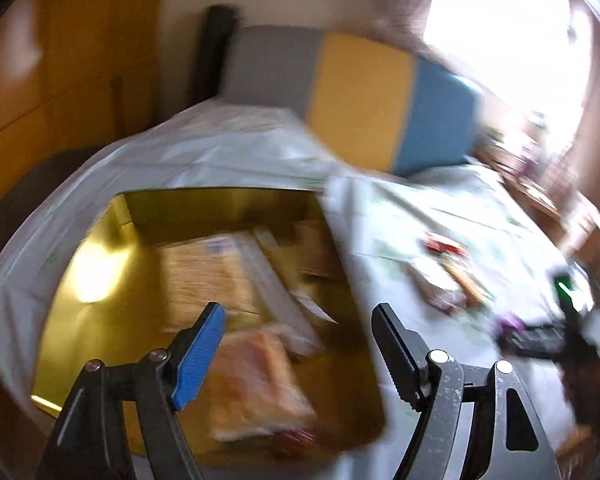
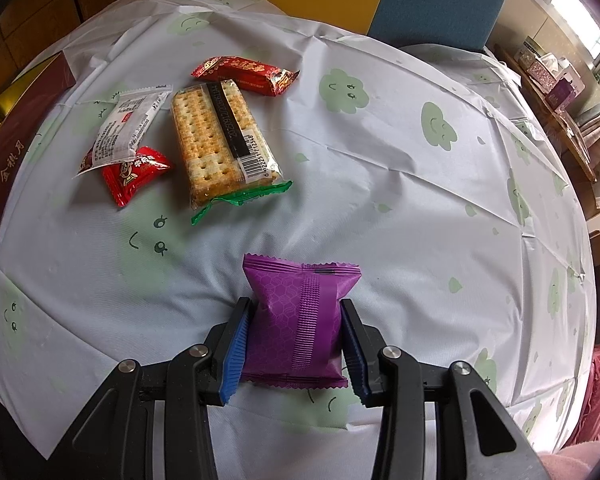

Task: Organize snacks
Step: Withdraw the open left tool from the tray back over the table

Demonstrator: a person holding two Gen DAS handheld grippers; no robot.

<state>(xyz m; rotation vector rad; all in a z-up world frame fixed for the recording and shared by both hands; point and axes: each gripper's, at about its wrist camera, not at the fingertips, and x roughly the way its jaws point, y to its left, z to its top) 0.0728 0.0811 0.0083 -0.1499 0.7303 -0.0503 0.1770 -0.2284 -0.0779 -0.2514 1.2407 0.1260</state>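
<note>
Right tongs (image 2: 294,350): clamped on purple snack packet (image 2: 300,320) above the surface (image 2: 400,220).
Left tongs (image 1: 300,354): spread wide, empty, over gold box (image 1: 100,280).
Nearby: cracker pack (image 2: 220,140).

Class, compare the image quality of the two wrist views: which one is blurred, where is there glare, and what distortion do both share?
Left wrist view: motion-blurred throughout, window blown out, glare on the gold box. Right wrist view: sharp, evenly lit, purple packet crisp. Both: fisheye bending, dark corners.
</note>
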